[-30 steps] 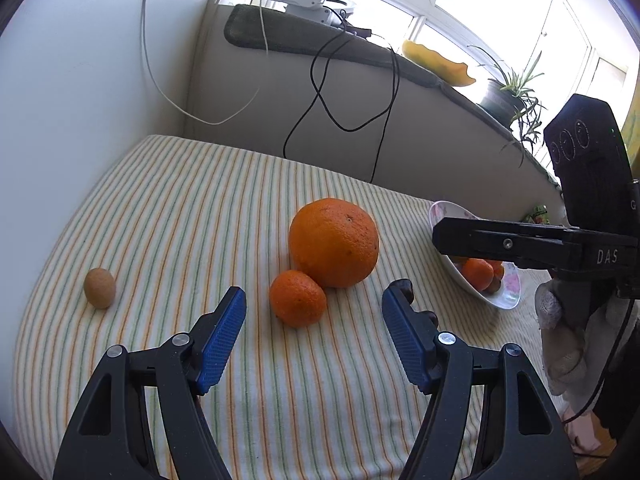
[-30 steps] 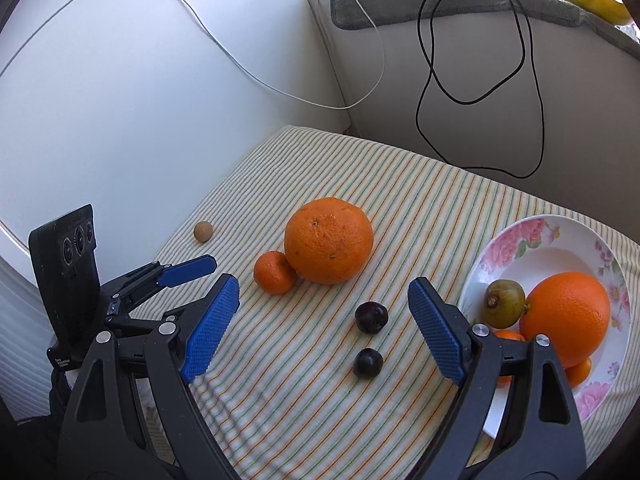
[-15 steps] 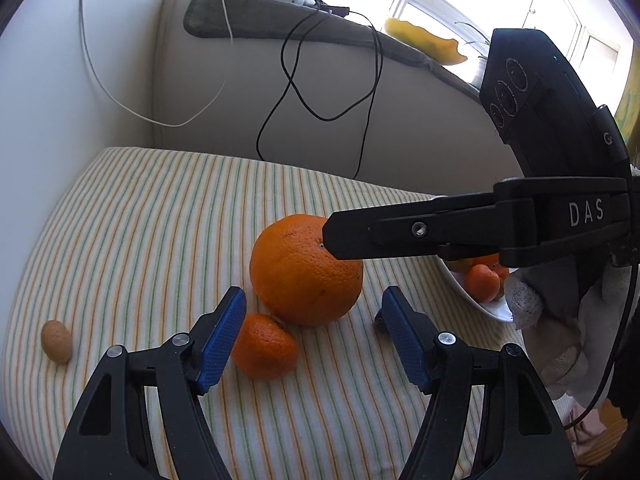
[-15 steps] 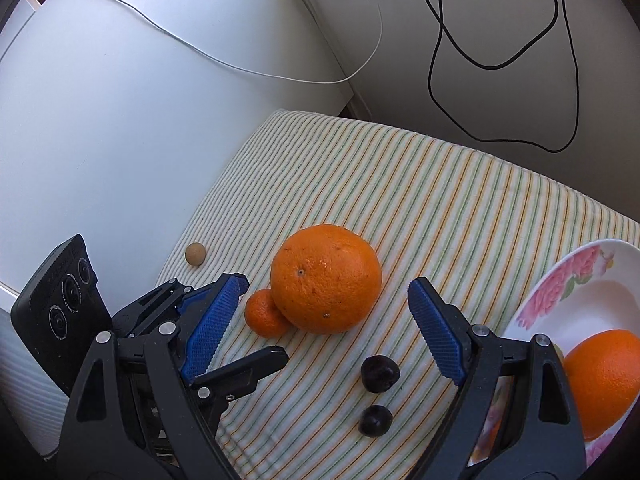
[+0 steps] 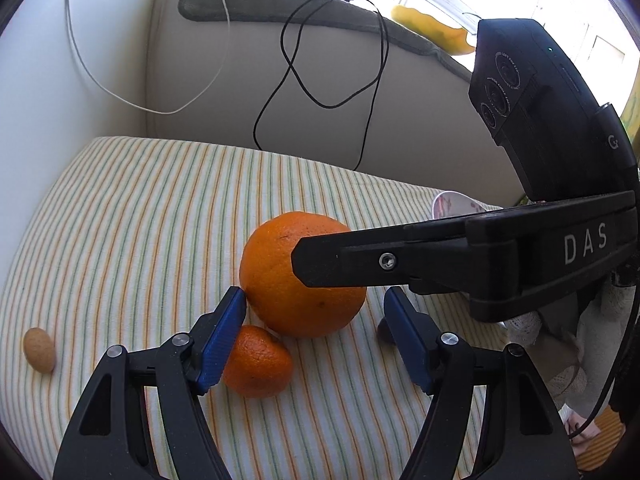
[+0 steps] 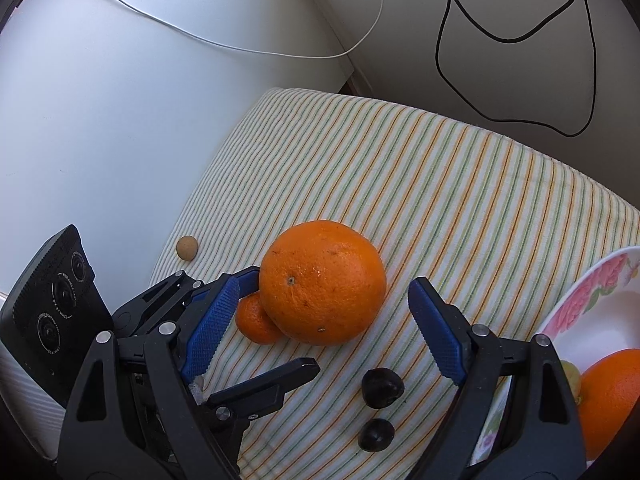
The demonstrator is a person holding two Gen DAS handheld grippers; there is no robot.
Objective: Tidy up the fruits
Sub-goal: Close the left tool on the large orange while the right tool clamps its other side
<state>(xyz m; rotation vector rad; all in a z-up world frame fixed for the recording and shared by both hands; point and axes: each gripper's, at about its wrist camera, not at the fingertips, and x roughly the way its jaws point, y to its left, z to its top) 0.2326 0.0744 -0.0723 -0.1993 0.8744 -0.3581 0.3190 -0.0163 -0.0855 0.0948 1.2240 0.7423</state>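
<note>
L gripper (image 5: 314, 334) is sitting wide open, its ribbed blue pads (image 5: 224, 340) flanking the large orange (image 5: 296, 280) w/o clamping it; the L pad is lying just beside the rind. R gripper (image 6: 320, 334) is also standing open, jaws spread to either side of the same orange, not closing on it. The large orange is resting on the striped cloth (image 6: 440, 184), a soft woven fabric w/ green and orange lines; rind is pebbled and round. A small mandarin (image 5: 258, 362) is touching its lower side, partly under the L pad. Two dark, smooth, round plums (image 6: 382, 388) are lying nr the R gripper's R finger. A tan, matte, egg-shaped fruit (image 6: 187, 247) is sitting well apart nr the cloth edge. A glossy floral bowl (image 6: 592, 292) at R is holding another orange (image 6: 612, 396).
</note>
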